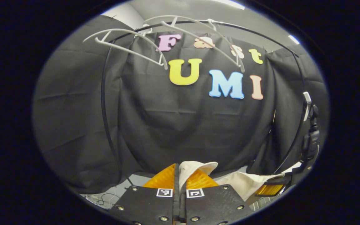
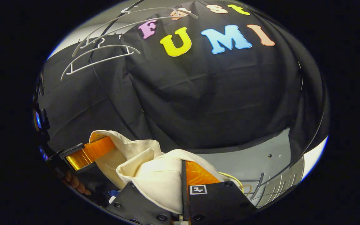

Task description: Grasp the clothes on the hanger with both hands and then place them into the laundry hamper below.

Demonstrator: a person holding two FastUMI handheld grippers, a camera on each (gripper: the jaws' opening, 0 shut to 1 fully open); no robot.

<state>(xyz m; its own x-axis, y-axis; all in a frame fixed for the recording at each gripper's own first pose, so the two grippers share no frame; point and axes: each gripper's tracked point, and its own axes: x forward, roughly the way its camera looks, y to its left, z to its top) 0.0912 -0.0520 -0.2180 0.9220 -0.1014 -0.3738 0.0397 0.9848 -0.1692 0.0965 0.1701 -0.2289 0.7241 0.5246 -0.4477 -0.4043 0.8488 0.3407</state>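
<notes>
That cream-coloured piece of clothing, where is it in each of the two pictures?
Left gripper view: the cream garment sits bottom centre, pinched in the left gripper, trailing right toward the other gripper.
Right gripper view: it lies lower left of centre, draped over the right gripper.
Shared landmark: the bare white hangers at upper left.

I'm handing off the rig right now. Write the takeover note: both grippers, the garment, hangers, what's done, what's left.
Left gripper: shut on the cream garment, fabric pinched between its fingers.
Right gripper: shut on the same garment, cloth draped over its fingers.
White hangers hang bare on the black rail above.
Done: garment is off the hanger, held between both grippers.
Left: lower it into the laundry hamper, a wire edge perhaps being it, then release.
</notes>
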